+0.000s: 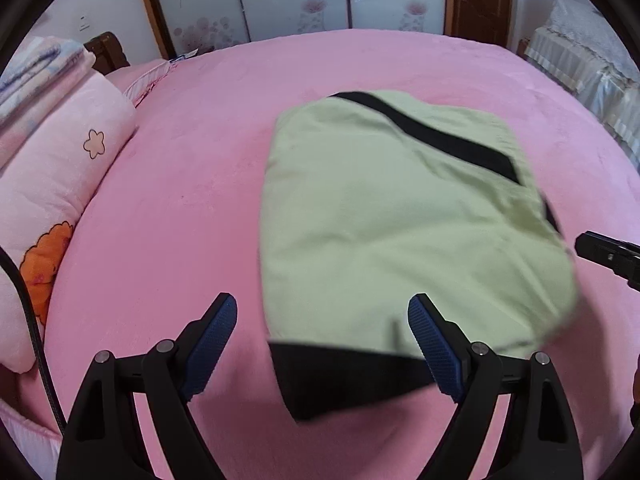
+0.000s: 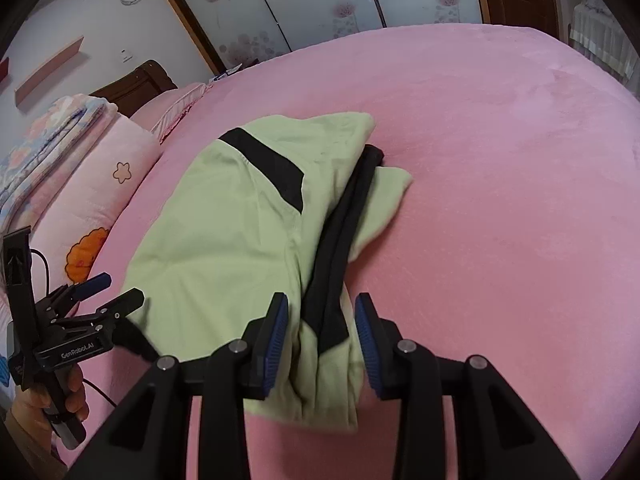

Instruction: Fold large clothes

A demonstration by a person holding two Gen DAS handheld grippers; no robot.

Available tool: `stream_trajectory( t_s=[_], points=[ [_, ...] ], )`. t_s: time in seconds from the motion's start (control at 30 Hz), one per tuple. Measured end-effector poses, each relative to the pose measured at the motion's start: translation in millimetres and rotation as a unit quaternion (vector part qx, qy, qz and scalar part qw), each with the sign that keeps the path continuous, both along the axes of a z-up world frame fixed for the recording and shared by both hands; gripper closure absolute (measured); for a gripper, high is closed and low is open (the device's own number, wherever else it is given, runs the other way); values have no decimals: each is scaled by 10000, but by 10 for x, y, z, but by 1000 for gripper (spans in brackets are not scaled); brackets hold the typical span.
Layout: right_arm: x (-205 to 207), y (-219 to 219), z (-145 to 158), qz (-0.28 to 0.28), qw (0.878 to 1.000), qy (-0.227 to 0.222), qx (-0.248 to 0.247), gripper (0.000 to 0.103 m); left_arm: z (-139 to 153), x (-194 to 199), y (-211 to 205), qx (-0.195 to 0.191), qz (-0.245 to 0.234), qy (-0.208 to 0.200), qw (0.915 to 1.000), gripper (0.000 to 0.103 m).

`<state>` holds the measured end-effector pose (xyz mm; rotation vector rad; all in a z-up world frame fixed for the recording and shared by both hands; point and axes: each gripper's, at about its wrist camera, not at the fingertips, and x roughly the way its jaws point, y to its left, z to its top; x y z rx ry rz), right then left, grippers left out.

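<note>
Where right view shows hand (image 2: 60, 396), left doesn't.

A folded pale-green garment (image 1: 384, 216) with black bands lies on the pink bedspread (image 1: 180, 200).

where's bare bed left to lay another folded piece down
Bare pink bed runs right of the green garment, out to the far edge. The strip between garment and pillow is narrow. The near edge is crowded by both claws.
</note>
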<state>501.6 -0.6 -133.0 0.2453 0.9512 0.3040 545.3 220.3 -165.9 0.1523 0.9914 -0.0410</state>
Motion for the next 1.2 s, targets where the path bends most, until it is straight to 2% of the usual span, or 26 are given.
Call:
stream_trajectory(
  t_s=[0.17, 0.27, 0.43, 0.63, 0.77, 0.87, 1.0, 1.2],
  points=[
    [-447, -111, 483, -12, 10000, 93, 8, 68, 448, -472, -230, -199, 165, 5, 9997, 16],
    [-764, -200, 806, -22, 10000, 94, 16, 68, 818, -853, -410, -312, 267, -54, 9991, 16],
    [-1371, -324, 1412, 66, 9998, -157, -49, 68, 1421, -1461, -682, -445, 233, -253, 9984, 16],
    [-2000, -447, 1973, 123, 9992, -383, 4, 68, 2060, -2157, -989, -528, 117, -473, 9974, 16],
    [-2403, -534, 2235, 186, 9987, -457, 87, 67, 2350, -2586, -1125, -733, 137, -431, 9963, 16],
    [-2723, -582, 2376, 235, 9980, -584, -30, 66, 2483, -2894, -1224, -832, 114, -409, 9956, 16],
    [-3107, -661, 2478, 309, 9967, -745, -129, 62, 2640, -3409, -1440, -711, -14, -572, 9958, 16],
    [-3562, -847, 2469, 272, 9963, -801, -167, 61, 2694, -3910, -1710, -615, -97, -692, 9957, 16]
  ],
)
